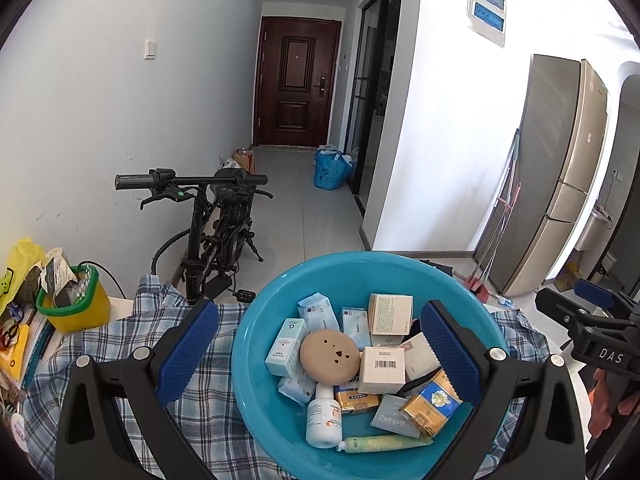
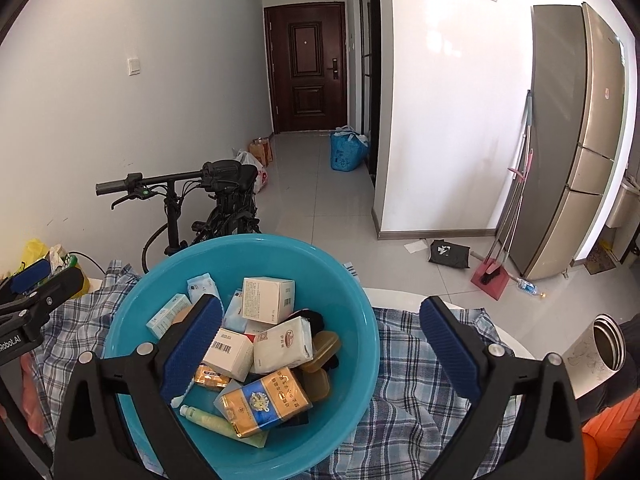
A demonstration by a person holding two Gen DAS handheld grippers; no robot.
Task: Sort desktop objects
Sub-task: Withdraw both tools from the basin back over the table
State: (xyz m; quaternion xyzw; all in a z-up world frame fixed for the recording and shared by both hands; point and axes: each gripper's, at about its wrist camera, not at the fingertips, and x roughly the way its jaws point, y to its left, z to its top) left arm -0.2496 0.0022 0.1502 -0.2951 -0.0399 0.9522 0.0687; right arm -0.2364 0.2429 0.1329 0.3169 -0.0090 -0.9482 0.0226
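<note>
A teal plastic basin (image 1: pixel 256 340) (image 2: pixel 352 308) sits on a blue plaid cloth (image 1: pixel 120 340) (image 2: pixel 412 380). It holds several items: white boxes (image 1: pixel 382 368), a tan round disc (image 1: pixel 330 356), a gold-and-blue pack (image 2: pixel 264 400), a white bottle (image 1: pixel 324 420) and a green tube (image 1: pixel 384 442). My left gripper (image 1: pixel 320 352) hovers open above the basin's left half, with one finger over the cloth. My right gripper (image 2: pixel 320 346) hovers open above its right rim, with nothing between the pads. Each gripper shows at the edge of the other's view.
A yellow pot with a green rim (image 1: pixel 76 308) and stacked books (image 1: pixel 24 344) stand left of the basin. A steel cup (image 2: pixel 604 344) lies at the right by the white table edge (image 2: pixel 400 294). A black bicycle (image 1: pixel 216 220) is parked just beyond the table.
</note>
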